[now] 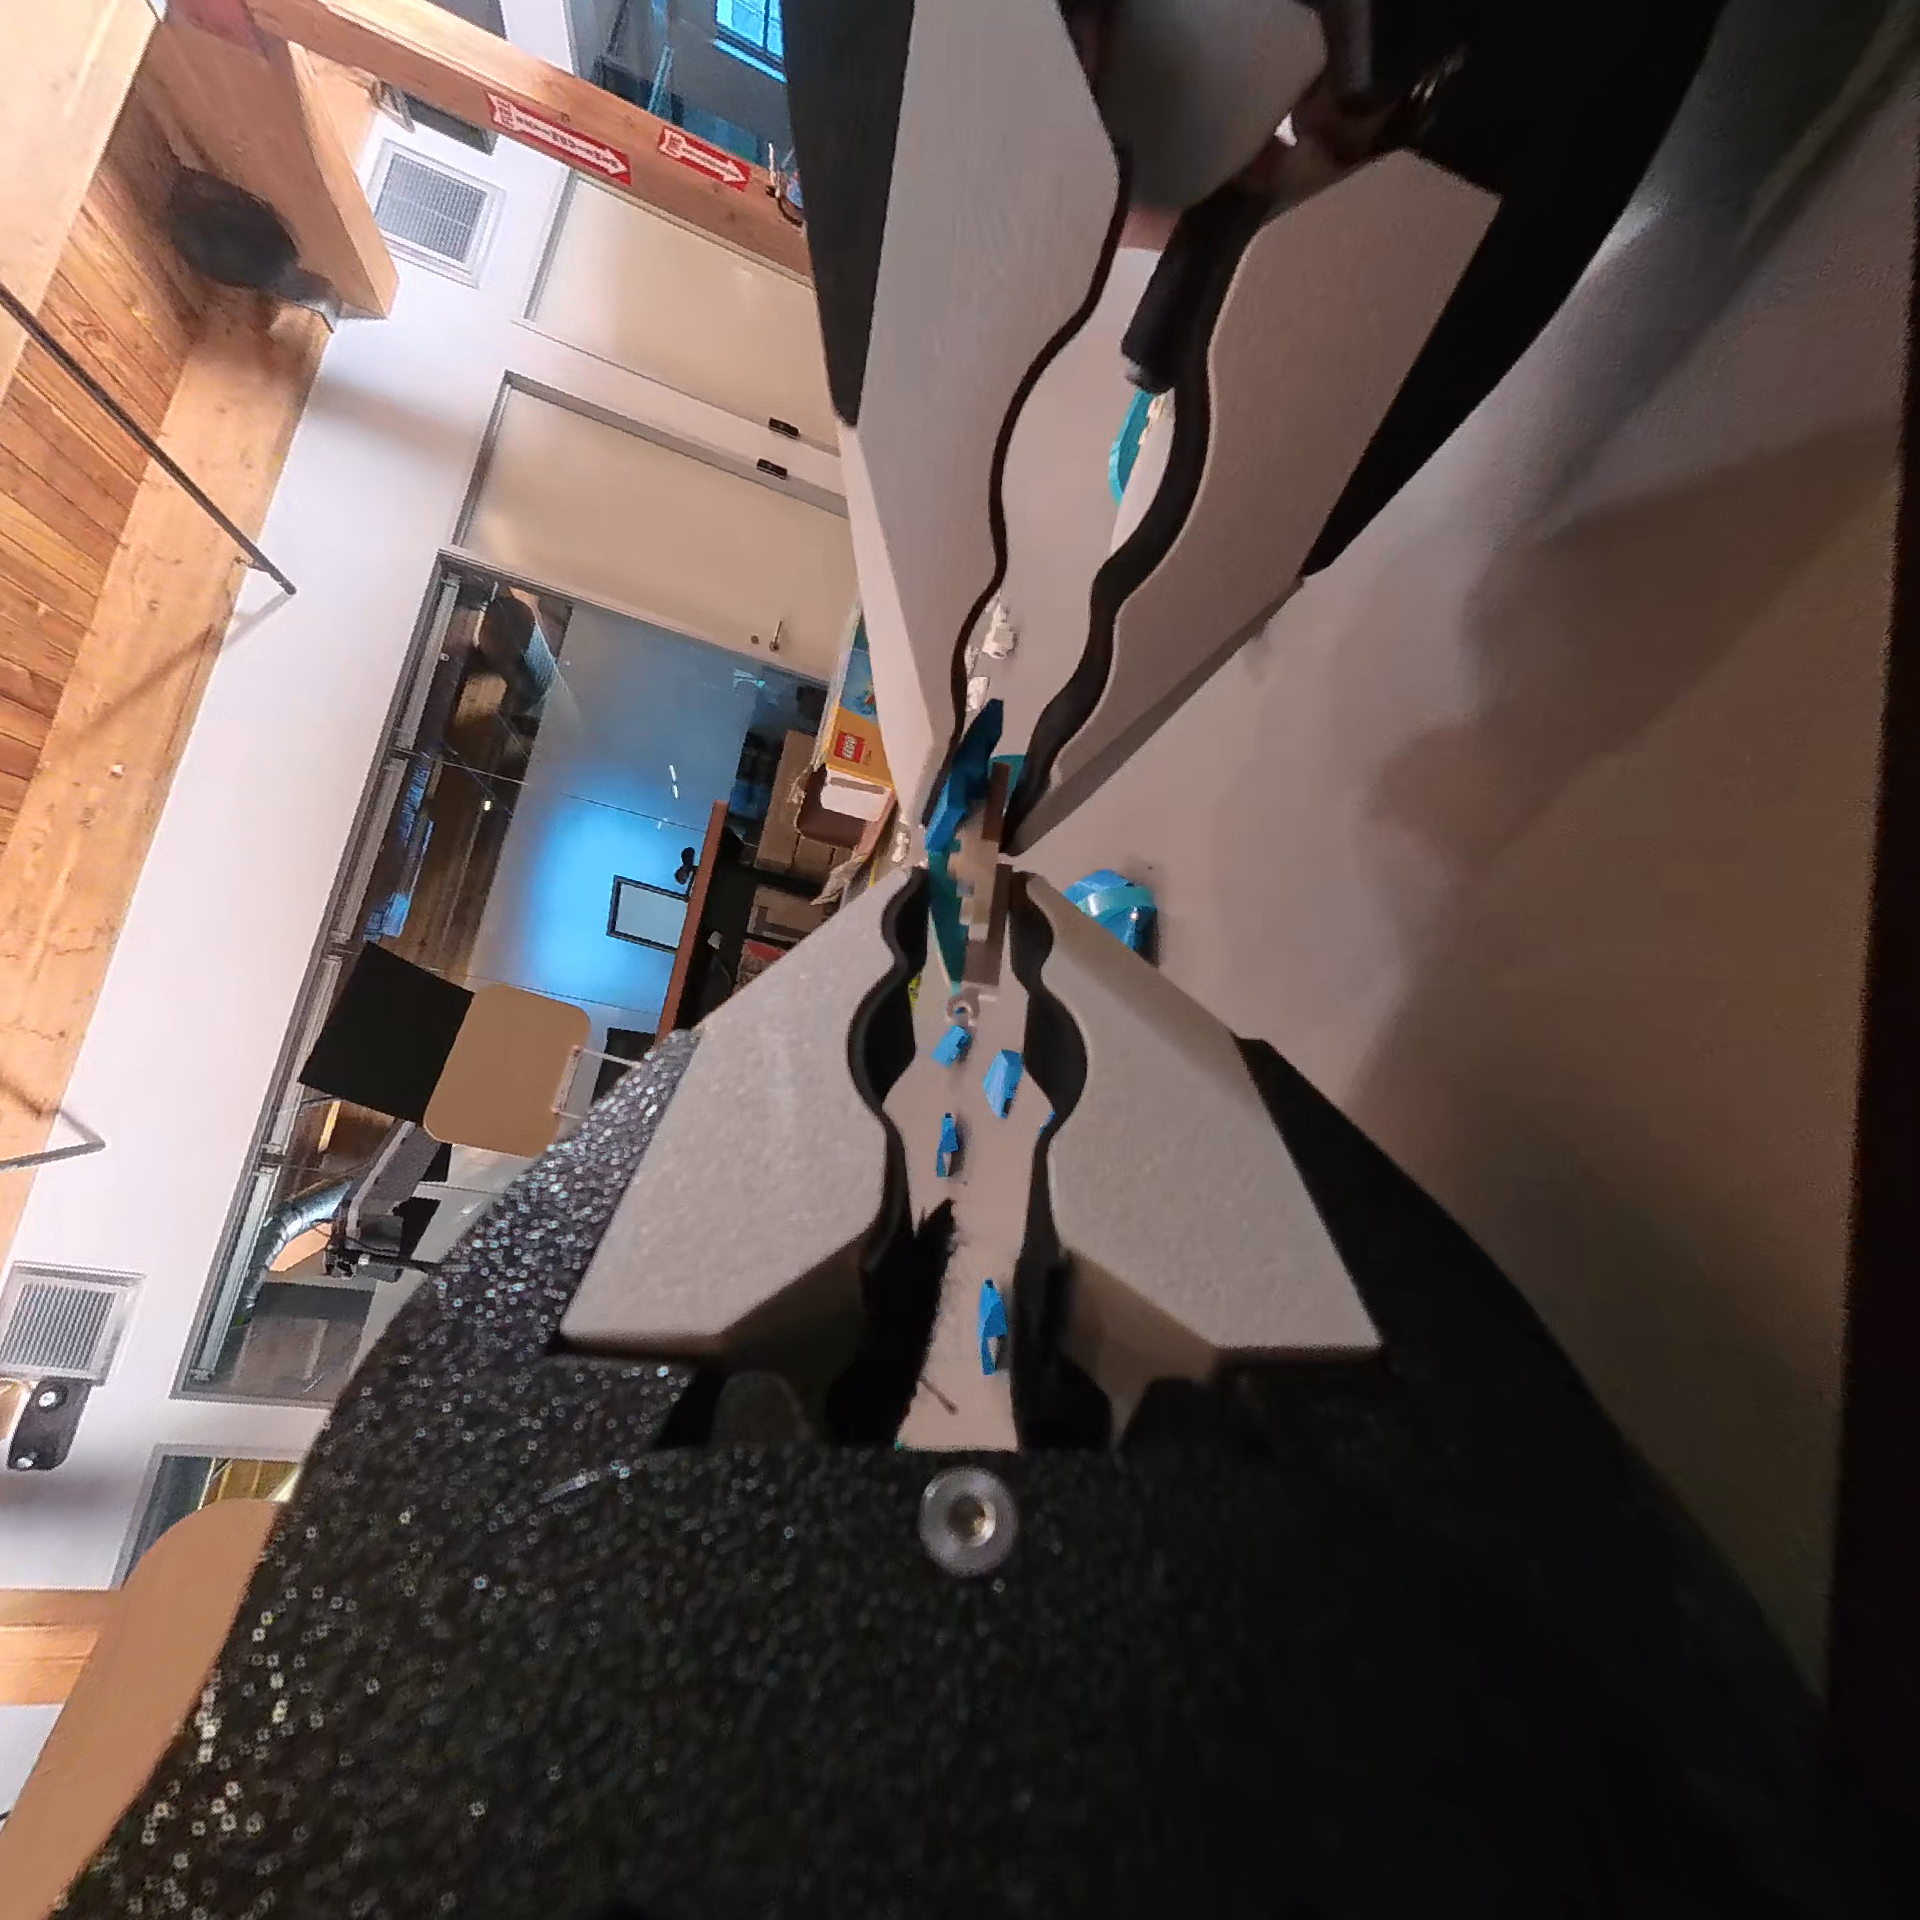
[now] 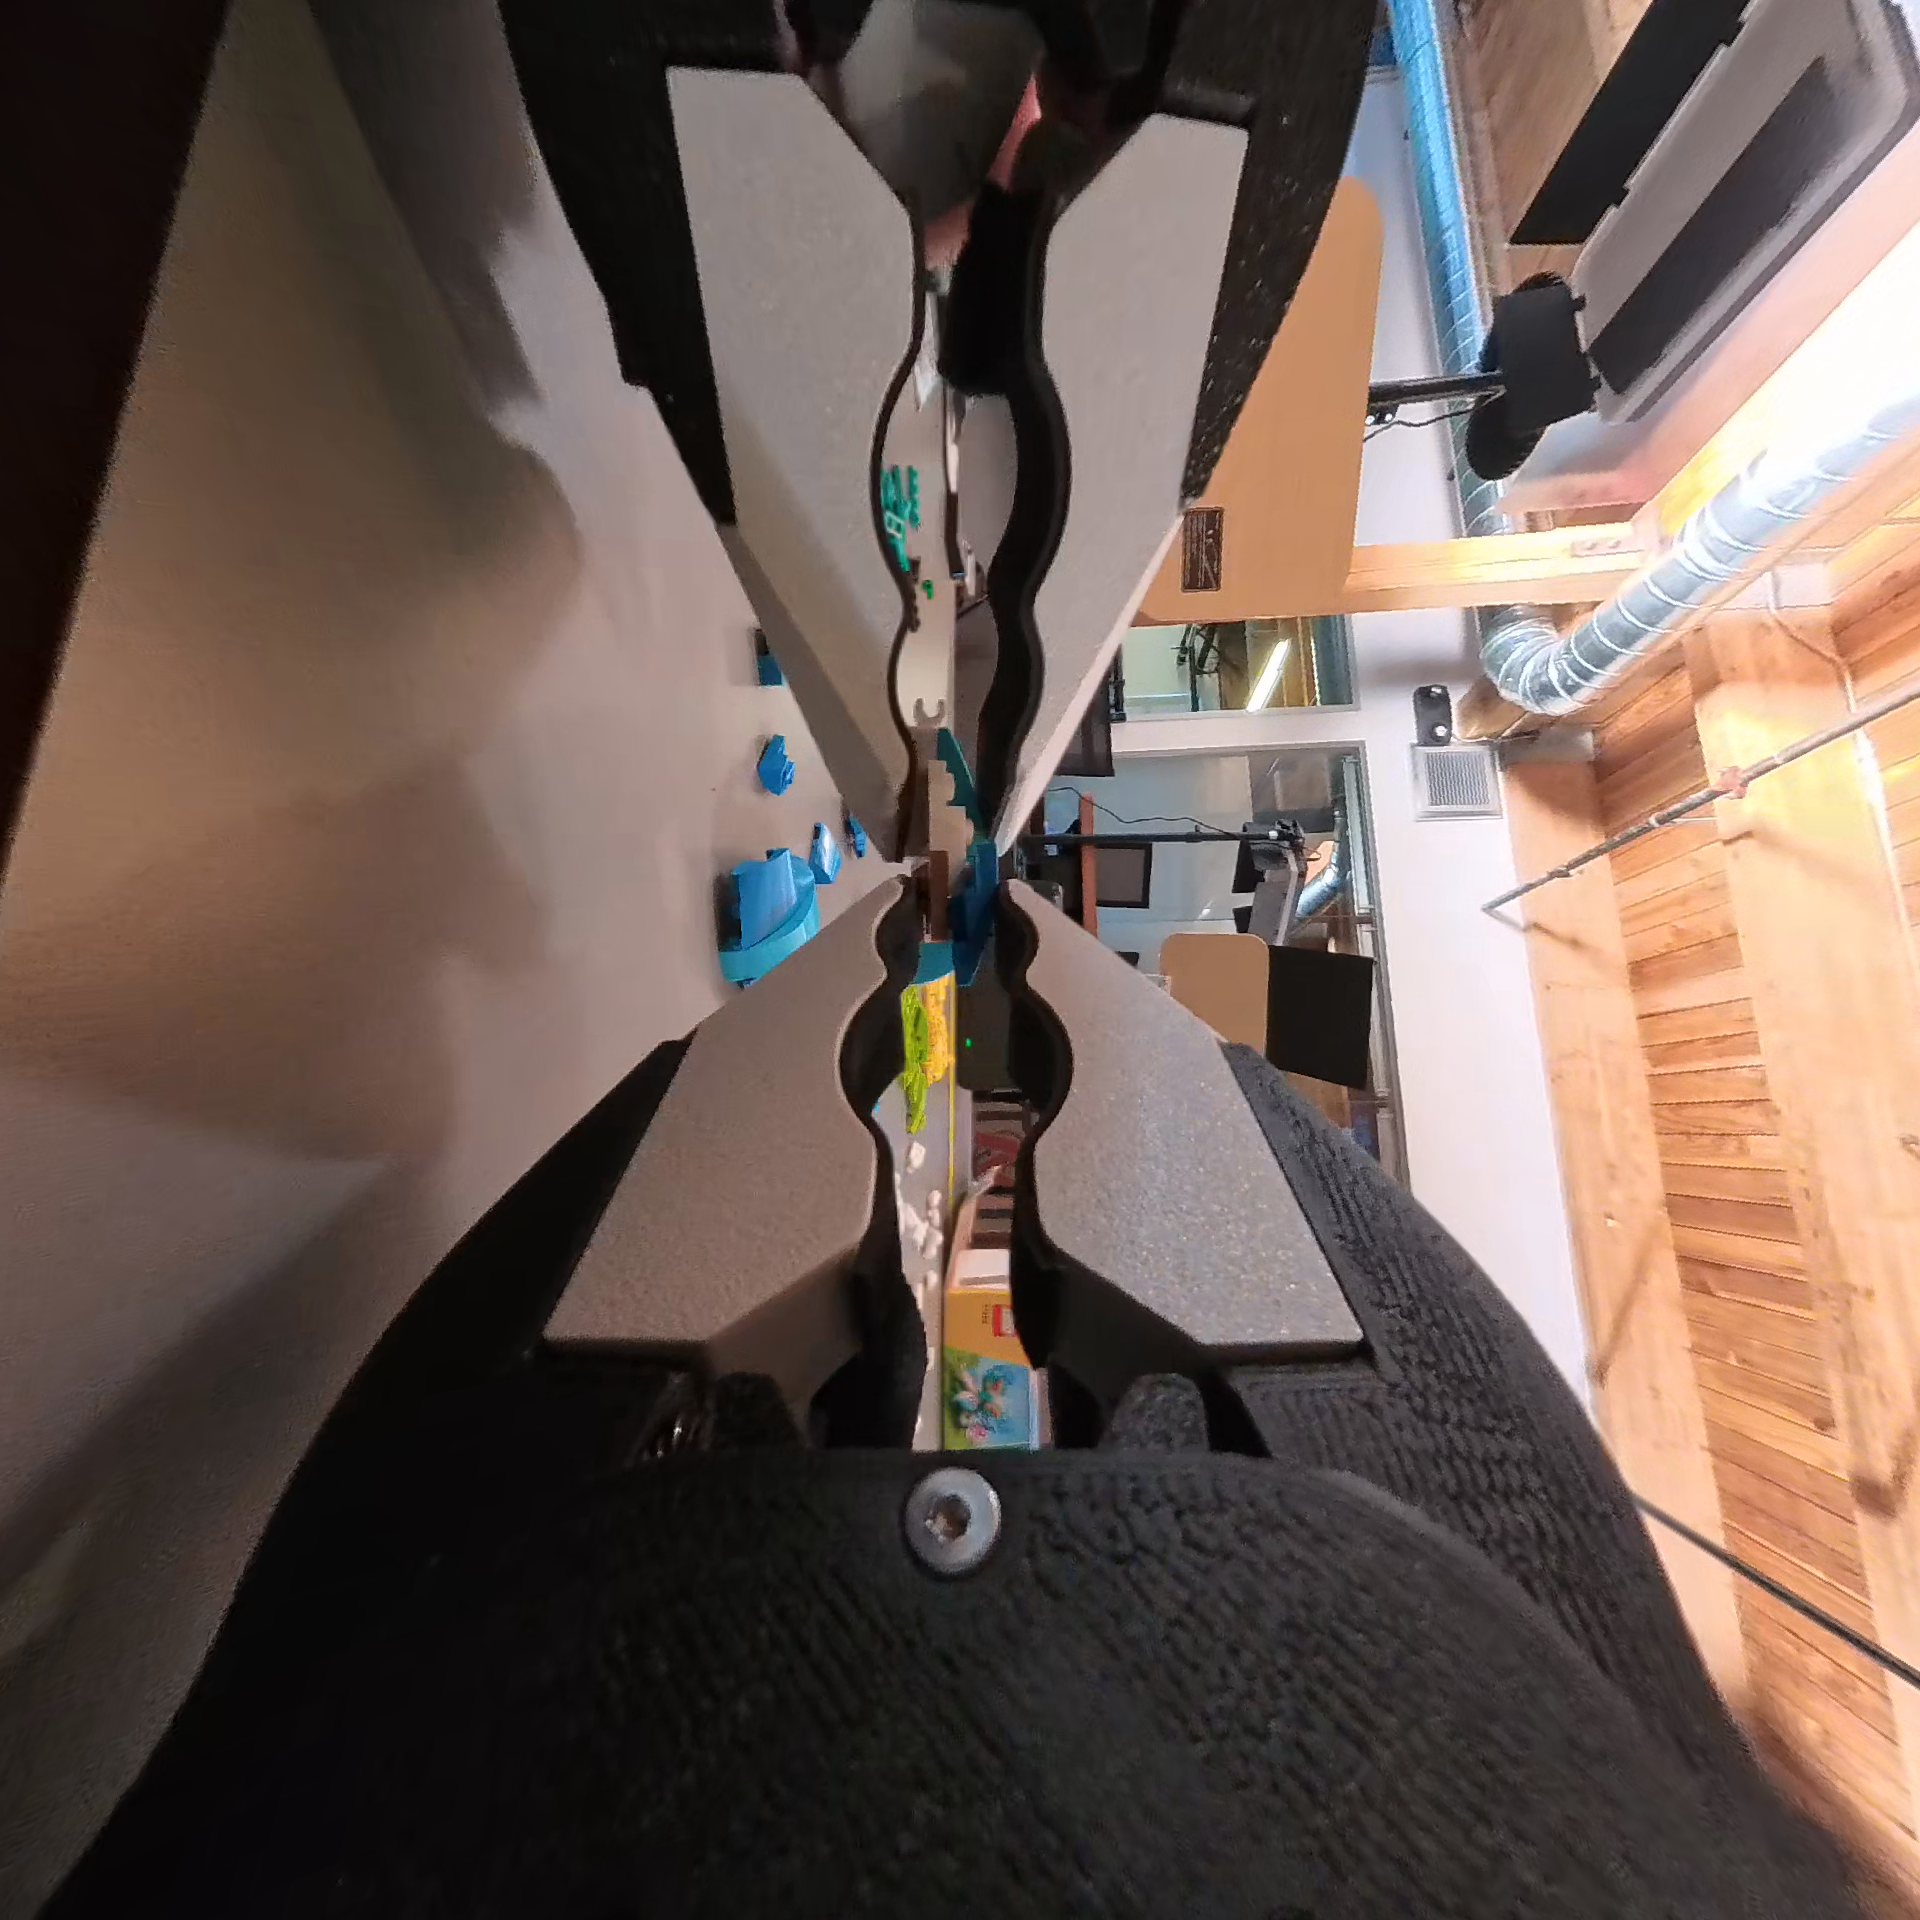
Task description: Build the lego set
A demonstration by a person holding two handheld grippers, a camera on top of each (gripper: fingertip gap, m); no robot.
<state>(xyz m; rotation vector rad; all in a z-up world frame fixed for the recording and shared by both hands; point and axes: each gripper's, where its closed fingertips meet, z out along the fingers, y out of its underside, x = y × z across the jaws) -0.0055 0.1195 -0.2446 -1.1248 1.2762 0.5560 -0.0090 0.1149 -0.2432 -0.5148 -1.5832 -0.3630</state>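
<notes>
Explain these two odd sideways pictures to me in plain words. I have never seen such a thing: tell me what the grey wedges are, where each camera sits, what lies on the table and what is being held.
No robot here: a person holds a two-fingered tool in each hand, and a camera on each tool looks forward along its grey fingers. One picture comes from the left tool, the other from the right tool. The wedges at the bottom are that camera's own fingers; those at the top belong to the other tool, facing it.

Both tools pinch one small toy-brick assembly of blue, teal, grey and brown pieces between them, tip to tip.

On the pale grey table lie a round blue and teal brick piece, small loose blue bricks, yellow-green bricks, and a yellow toy box.
</notes>
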